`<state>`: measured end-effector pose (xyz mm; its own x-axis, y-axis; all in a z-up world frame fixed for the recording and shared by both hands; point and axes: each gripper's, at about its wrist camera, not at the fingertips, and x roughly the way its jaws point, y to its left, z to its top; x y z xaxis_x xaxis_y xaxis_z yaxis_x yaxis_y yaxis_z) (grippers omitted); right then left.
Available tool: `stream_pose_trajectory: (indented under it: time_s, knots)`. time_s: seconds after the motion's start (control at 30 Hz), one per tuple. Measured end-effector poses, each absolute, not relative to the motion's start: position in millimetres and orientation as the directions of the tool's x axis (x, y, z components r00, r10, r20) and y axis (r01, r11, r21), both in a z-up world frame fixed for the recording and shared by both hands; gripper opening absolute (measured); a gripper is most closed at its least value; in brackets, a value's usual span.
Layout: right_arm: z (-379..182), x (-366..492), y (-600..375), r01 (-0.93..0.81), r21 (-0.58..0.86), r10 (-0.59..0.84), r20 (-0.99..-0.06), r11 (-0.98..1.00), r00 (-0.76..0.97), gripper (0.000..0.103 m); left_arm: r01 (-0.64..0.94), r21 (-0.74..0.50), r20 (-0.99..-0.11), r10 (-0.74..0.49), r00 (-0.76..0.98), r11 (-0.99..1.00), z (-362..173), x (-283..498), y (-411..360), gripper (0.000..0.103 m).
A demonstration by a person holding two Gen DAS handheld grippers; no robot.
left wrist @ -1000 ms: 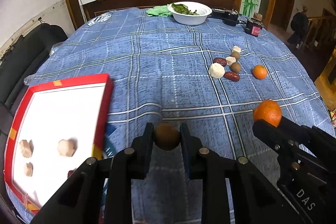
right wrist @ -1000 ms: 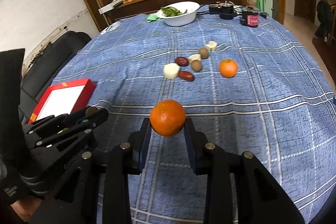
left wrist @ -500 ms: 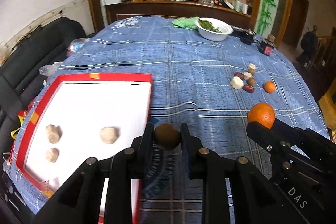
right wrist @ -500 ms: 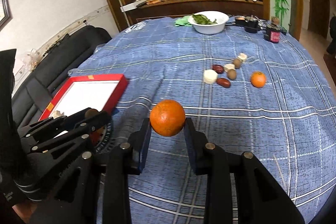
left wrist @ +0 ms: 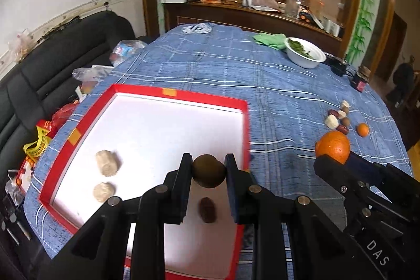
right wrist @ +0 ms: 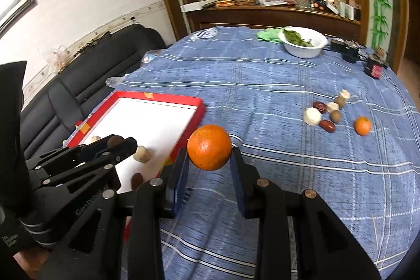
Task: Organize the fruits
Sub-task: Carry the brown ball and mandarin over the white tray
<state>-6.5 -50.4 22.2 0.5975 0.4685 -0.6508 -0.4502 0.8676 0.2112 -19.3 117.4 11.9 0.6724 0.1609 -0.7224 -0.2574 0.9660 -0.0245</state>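
Note:
My left gripper [left wrist: 209, 171] is shut on a small brown kiwi [left wrist: 209, 170] and hangs over the near right part of the red-rimmed white tray [left wrist: 168, 91]. On the tray lie two beige lumps [left wrist: 106, 162] and a dark red date [left wrist: 207, 209]. My right gripper [right wrist: 209, 147] is shut on a large orange [right wrist: 209, 147], above the blue cloth just right of the tray [right wrist: 155, 96]. That orange [left wrist: 333, 147] also shows at the right of the left wrist view. A cluster of loose fruit [right wrist: 325, 113] and a small orange [right wrist: 362, 125] lie further right.
A white bowl of greens [right wrist: 302, 42], a green cloth [right wrist: 270, 34] and a dark jar [right wrist: 374, 67] stand at the far side of the blue checked tablecloth [right wrist: 262, 85]. A black sofa [left wrist: 47, 70] with bags runs along the left.
Both grippers swung left with their fruit. The left one, earlier over the cloth beside the tray, now hangs over the tray; the right one has neared the tray's right edge.

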Motion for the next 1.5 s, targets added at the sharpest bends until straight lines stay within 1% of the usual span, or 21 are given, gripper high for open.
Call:
stream_pose_trajectory:
  time_s: [0.3, 0.67, 1.5]
  knots:
    - [22, -7, -20, -0.508, 0.195, 0.497, -0.656, 0.839, 0.568, 0.034, -0.344, -0.02, -0.747, 0.215, 0.629, 0.939, -2, -23, 156, 0.024]
    - [17, -6, 17, -0.565, 0.182, 0.523, -0.669, 0.805, 0.529, 0.034, -0.395, -0.008, -0.762, 0.25, 0.598, 0.919, -12, -24, 178, 0.024]
    - [1, 24, 56, -0.578, 0.159, 0.501, -0.707, 0.801, 0.499, 0.034, -0.404, -0.012, -0.792, 0.238, 0.563, 0.915, -29, -22, 189, 0.024]
